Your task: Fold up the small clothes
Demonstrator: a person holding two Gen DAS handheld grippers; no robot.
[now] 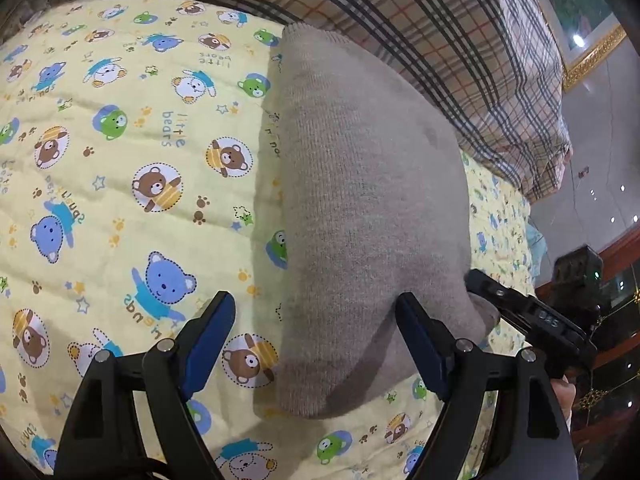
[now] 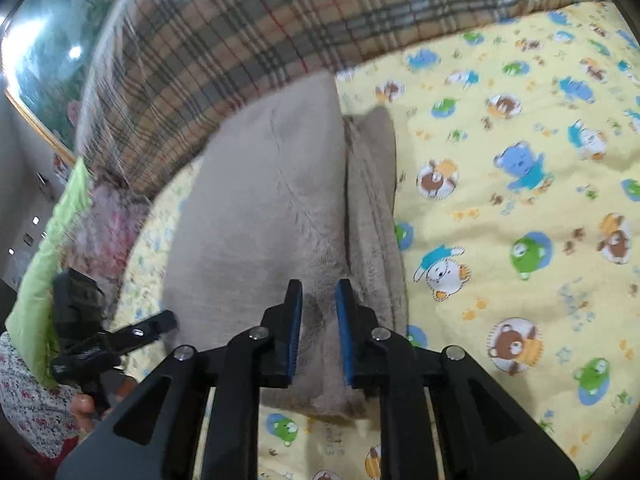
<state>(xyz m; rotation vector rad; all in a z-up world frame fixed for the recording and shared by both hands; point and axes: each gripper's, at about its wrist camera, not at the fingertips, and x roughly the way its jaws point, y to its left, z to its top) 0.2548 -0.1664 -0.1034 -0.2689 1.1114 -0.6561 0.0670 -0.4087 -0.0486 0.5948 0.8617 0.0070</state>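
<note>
A small grey knit garment (image 1: pixel 360 208) lies on the yellow bear-print quilt (image 1: pixel 120 160), stretching away from me. My left gripper (image 1: pixel 316 312) is open, its jaws wide apart over the garment's near left edge, holding nothing. In the right wrist view the garment (image 2: pixel 260 200) shows a folded layer along its right side. My right gripper (image 2: pixel 318 300) is pinched on the garment's near end, cloth bunched between its blue pads (image 2: pixel 294 320). The right gripper also shows at the garment's right corner in the left wrist view (image 1: pixel 492 296).
A plaid blanket (image 1: pixel 400 20) lies bunched along the far side of the quilt, also in the right wrist view (image 2: pixel 220 40). The quilt's edge drops to the floor at the right (image 1: pixel 600 140). A green cloth (image 2: pixel 48 248) hangs at the left.
</note>
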